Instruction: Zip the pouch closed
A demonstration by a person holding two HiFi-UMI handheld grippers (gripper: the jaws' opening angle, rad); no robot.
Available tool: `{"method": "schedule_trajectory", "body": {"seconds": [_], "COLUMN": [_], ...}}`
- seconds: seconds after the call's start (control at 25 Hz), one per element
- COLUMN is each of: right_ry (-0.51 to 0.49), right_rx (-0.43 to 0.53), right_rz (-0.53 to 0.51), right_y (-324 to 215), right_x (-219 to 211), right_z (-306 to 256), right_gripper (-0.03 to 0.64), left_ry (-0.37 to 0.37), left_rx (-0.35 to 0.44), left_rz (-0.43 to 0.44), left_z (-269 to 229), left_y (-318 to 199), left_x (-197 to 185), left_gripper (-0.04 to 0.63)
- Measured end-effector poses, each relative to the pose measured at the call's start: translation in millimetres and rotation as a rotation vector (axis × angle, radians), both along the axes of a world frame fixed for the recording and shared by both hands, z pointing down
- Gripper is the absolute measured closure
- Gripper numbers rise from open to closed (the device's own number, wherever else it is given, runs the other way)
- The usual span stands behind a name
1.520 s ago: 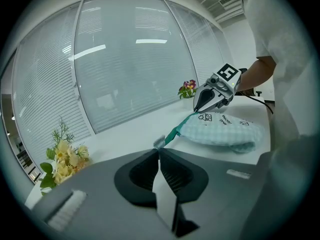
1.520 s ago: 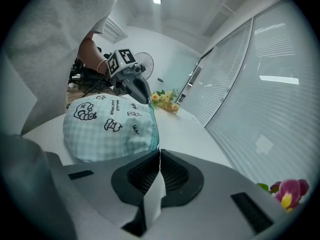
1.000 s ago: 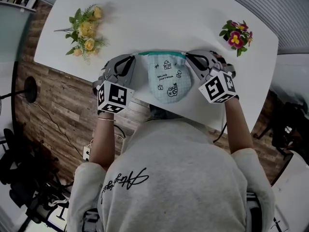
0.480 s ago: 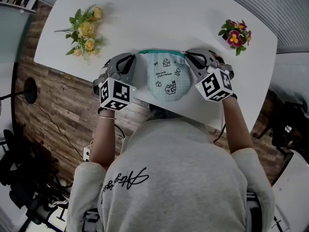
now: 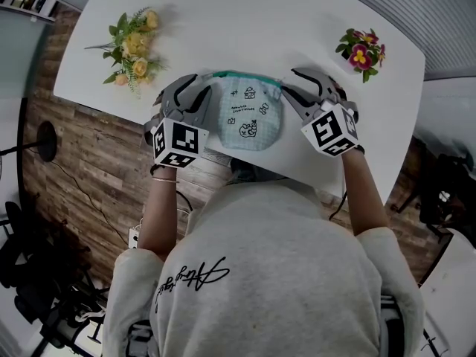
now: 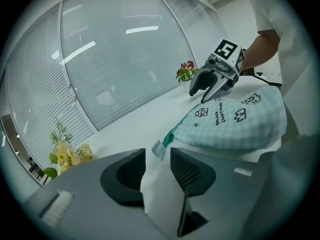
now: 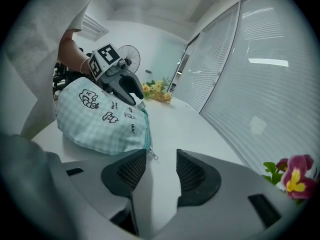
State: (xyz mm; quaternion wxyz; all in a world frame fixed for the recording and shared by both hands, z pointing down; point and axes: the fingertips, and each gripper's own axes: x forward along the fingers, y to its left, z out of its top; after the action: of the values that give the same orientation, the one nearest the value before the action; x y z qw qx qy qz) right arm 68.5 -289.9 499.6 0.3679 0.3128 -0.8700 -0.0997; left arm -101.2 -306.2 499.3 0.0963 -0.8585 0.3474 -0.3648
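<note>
left claw (image 6: 158, 155) and right claw (image 7: 161, 156), just opened partway, grip nothing beside the soft checked pouch (image 5: 245, 119).

The black print on the mint-checked fabric pouch (image 5: 248, 117), lying between the left tongs (image 5: 203, 82) and the right tongs (image 5: 288, 80), whose jaws have both just been opening, is showing too small to read. Nearer than both tongs, the person's grey sweatshirt (image 5: 275, 274) is covering the near edge of the white desk (image 5: 245, 28). Right of the right tongs, the lens rim is cutting off a pink-and-yellow flower cluster (image 7: 295, 176).
</note>
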Motion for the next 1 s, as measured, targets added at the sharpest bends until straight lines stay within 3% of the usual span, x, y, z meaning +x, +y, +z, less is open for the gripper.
{"method": "schedule_trajectory", "body": {"seconds": [0.08,0.36,0.72,1.0], "right_ry": [-0.014,-0.157,-0.338,-0.483], "right_rx": [0.011,0.066,0.157,0.169], "right_rz": [0.023,0.112,0.144,0.168], "right_y": [0,14,40,63], "right_x": [1,5,-14,-27], "right_z": [-5,-41,-99,-128], "right_gripper": [0.416,0.416,0.422,0.456], "left_ry": [0.016,0.151,0.242,0.414], "left_rx": [0.003,0.034,0.115,0.071], "left_rz": [-0.009,-0.06,-0.029,-0.029], "left_z": [-3,-35,-81,-99], "left_y": [1,8,31,53], "left_x": [-3,-12,-8,-10], "left_gripper": [0.446,0.439,0.439,0.44]}}
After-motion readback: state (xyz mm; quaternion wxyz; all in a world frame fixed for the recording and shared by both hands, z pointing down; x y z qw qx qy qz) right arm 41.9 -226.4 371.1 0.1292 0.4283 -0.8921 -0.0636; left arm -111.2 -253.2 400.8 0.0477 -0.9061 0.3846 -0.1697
